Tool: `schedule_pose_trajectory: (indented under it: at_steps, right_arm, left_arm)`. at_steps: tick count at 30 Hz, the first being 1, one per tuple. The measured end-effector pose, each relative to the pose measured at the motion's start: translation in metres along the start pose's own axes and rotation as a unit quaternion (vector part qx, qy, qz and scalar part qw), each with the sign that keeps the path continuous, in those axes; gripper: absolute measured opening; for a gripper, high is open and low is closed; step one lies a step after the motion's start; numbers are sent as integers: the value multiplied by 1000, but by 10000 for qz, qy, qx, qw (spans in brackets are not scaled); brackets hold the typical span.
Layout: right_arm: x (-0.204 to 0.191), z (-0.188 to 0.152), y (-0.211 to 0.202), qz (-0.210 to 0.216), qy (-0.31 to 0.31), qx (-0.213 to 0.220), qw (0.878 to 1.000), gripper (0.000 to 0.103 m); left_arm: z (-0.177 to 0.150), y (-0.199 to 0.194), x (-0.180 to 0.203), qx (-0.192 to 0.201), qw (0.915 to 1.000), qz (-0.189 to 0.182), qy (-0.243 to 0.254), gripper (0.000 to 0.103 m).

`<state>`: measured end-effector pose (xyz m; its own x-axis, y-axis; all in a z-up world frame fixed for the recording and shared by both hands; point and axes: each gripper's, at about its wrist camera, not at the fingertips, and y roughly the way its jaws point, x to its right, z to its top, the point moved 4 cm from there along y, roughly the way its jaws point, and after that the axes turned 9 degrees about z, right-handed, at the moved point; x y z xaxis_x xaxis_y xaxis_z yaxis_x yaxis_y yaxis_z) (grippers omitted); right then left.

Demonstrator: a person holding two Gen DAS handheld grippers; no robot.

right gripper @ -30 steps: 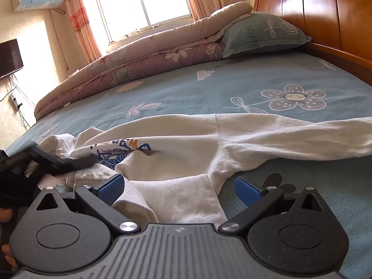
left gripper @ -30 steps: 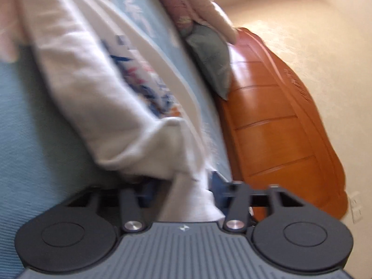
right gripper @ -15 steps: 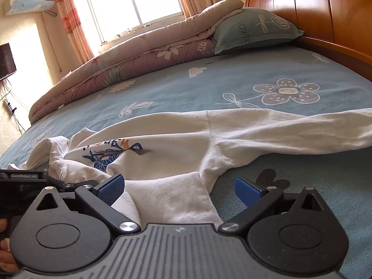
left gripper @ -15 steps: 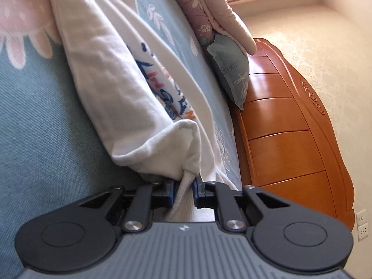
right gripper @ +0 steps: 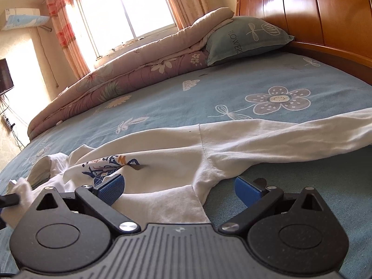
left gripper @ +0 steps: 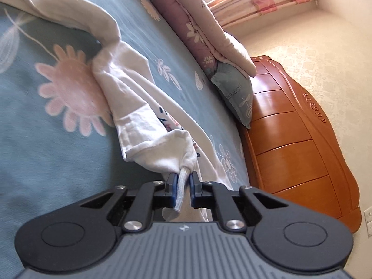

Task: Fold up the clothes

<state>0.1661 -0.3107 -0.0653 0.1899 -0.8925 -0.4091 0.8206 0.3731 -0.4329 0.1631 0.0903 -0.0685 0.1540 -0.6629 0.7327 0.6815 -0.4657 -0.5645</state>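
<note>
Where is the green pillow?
The pillow sits at the top of the bed, right side in the right wrist view, against the headboard and under the quilt.

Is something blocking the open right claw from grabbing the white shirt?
Nothing visible does. The right gripper has its jaws wide open, with the hem of the white printed cotton sweatshirt lying right between them on the blue flowered bedsheet. The left gripper is closing its jaws on another bunched edge.

1. The left gripper [left gripper: 182, 181] is closing its jaws on the ribbed hem of a white sweatshirt [left gripper: 130, 97].
2. The garment trails away across a blue flowered bedsheet [left gripper: 46, 125].
3. A grey-green pillow [left gripper: 234, 88] leans against the wooden headboard [left gripper: 293, 139], under a folded quilt [left gripper: 200, 21].
</note>
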Motion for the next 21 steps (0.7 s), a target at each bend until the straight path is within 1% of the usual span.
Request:
schedule_pose_trajectory:
  at_steps: [3, 5, 9, 14, 17, 18, 19, 20, 21]
  right_arm:
    - [1, 0, 0, -19, 4, 7, 10000, 103]
    - [1, 0, -1, -30, 1, 10, 10000, 103]
    - [1, -1, -1, -54, -11, 16, 10000, 103]
    - [4, -1, -1, -122, -16, 11, 9999, 103]
    - [8, -3, -2, -202, -21, -6, 9998, 103]
    - [10, -3, -3, -240, -24, -10, 9997, 103]
    - [12, -4, -4, -259, -10, -17, 9997, 103]
    - [14, -4, -4, -276, 7, -24, 9996, 103]
    - [15, -5, -5, -293, 24, -32, 9996, 103]
  left_arm:
    - [1, -25, -7, 72, 9995, 310, 40, 8]
    - [0, -38, -18, 78, 9982, 595, 21, 8]
    - [-8, -57, -45, 6, 9940, 1079, -171, 6]
    - [-22, -55, -73, -229, 9902, 1324, -376, 6]
    - [-25, -43, -74, -363, 9900, 1354, -159, 6]
    - [-25, -39, -74, -408, 9898, 1357, -120, 7]
    - [-26, -36, -74, -438, 9896, 1369, -78, 10]
    - [-26, -32, -74, -463, 9894, 1373, -28, 22]
    - [-26, -29, -75, -486, 9894, 1371, 28, 25]
